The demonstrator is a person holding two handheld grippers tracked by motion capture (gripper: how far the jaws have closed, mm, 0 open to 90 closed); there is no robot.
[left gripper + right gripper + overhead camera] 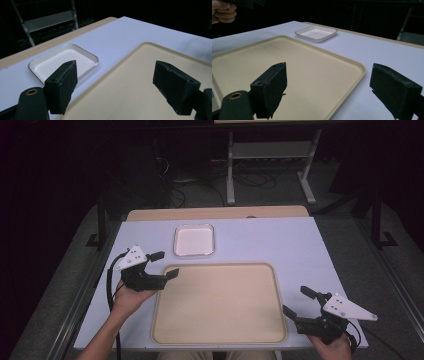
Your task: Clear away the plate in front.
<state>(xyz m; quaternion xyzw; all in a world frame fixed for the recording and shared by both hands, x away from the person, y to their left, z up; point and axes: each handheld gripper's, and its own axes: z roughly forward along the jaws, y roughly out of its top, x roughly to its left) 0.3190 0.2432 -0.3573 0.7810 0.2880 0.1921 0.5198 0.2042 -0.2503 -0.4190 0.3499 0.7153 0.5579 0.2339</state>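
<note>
Broadly, largest to smallest, with every place given relative to the beige tray:

Worktop (300,245): a pale surface that carries the tray and runs out past it on all four sides; a strip of light wood shows along its far edge, beyond the tray.

Beige tray (220,305): a big rounded rectangle lying flat at the near middle of the worktop, bare inside its raised rim. The left gripper view looks across its far left corner (140,82), and the right gripper view looks over its near right part (294,65).

White dish (194,240): a small square dish with a thin rim, just beyond the tray's far left edge and apart from it. It lies flat and holds nothing. It shows behind one jaw in the left gripper view (62,61) and past the tray's far side in the right gripper view (316,33).

Left gripper (165,265): held in a hand just off the tray's far left corner, with one jaw tip over that corner. Its jaws stand wide apart with nothing between them, which the left gripper view confirms.

Right gripper (300,302): held in a hand off the tray's near right corner, angled toward the tray. Its jaws are also spread wide with nothing gripped; in the right gripper view one jaw stands over the tray and the other over bare worktop.
</note>
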